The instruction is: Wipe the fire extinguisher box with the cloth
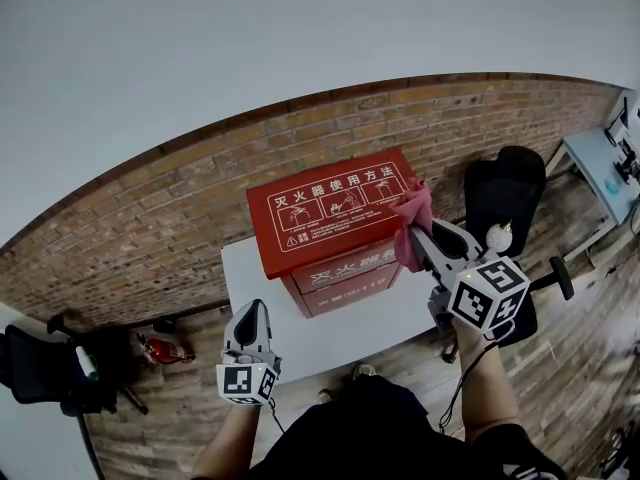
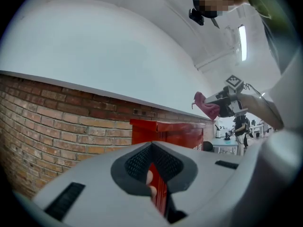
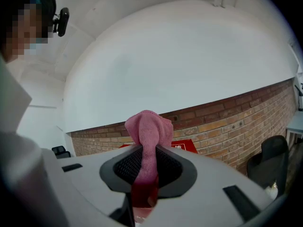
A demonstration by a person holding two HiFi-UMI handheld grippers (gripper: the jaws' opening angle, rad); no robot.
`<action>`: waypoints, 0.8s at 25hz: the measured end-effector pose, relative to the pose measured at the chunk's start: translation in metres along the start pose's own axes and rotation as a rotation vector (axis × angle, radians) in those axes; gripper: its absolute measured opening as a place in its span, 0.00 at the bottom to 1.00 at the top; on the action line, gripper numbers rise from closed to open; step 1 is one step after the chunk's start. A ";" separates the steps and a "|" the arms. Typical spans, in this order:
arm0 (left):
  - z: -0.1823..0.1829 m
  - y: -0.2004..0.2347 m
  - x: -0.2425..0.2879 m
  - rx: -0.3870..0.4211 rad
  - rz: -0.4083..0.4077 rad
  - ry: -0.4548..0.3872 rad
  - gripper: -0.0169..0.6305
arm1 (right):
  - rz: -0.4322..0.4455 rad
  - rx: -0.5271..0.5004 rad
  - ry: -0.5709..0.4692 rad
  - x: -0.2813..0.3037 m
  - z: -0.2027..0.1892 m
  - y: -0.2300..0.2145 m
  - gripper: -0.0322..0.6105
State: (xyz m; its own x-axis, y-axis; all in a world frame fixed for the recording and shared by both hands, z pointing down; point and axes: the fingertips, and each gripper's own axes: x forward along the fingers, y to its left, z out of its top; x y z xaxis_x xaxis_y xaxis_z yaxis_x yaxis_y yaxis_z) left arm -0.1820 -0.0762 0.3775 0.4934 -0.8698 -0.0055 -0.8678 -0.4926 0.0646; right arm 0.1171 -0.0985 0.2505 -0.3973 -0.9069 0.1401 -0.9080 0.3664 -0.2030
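The red fire extinguisher box [image 1: 335,223] stands on a white table [image 1: 300,333], its printed lid facing up. My right gripper [image 1: 420,233] is shut on a pink cloth [image 1: 413,218], which rests against the right end of the box's lid. In the right gripper view the cloth [image 3: 147,131] bunches up out of the jaws, with the box [image 3: 183,146] just behind. My left gripper [image 1: 252,310] hovers over the table's front left, apart from the box, shut with nothing in it. The left gripper view looks past the shut jaws at the box [image 2: 165,131] and the cloth [image 2: 207,105].
A brick wall [image 1: 150,228] runs behind the table. A black chair [image 1: 503,193] stands to the right of the box and a pale desk [image 1: 600,163] further right. Another black chair [image 1: 45,368] and a small red object [image 1: 160,348] sit on the wooden floor at the left.
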 end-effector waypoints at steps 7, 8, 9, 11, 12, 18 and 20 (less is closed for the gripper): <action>0.012 -0.012 0.029 0.055 0.016 -0.028 0.07 | 0.043 -0.043 0.027 0.027 0.026 -0.038 0.19; 0.013 -0.014 0.032 0.062 0.017 -0.034 0.07 | 0.047 -0.048 0.035 0.031 0.027 -0.044 0.19; 0.015 -0.017 0.035 0.070 0.016 -0.040 0.07 | 0.050 -0.053 0.044 0.035 0.028 -0.050 0.19; 0.017 -0.020 0.037 0.088 0.018 -0.042 0.07 | 0.057 -0.067 0.065 0.043 0.031 -0.061 0.19; 0.017 -0.021 0.038 0.092 0.021 -0.038 0.07 | 0.061 -0.075 0.076 0.047 0.032 -0.066 0.19; 0.017 -0.021 0.038 0.147 0.053 -0.056 0.07 | 0.095 -0.104 0.127 0.076 0.040 -0.097 0.19; 0.018 -0.021 0.038 0.162 0.074 -0.058 0.07 | 0.110 -0.107 0.135 0.085 0.039 -0.103 0.19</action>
State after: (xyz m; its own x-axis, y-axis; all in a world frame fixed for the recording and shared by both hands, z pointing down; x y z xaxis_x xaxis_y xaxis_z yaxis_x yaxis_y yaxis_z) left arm -0.1461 -0.0995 0.3582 0.4277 -0.9016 -0.0644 -0.9020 -0.4211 -0.0950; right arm 0.1823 -0.2220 0.2452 -0.5024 -0.8267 0.2533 -0.8643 0.4882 -0.1208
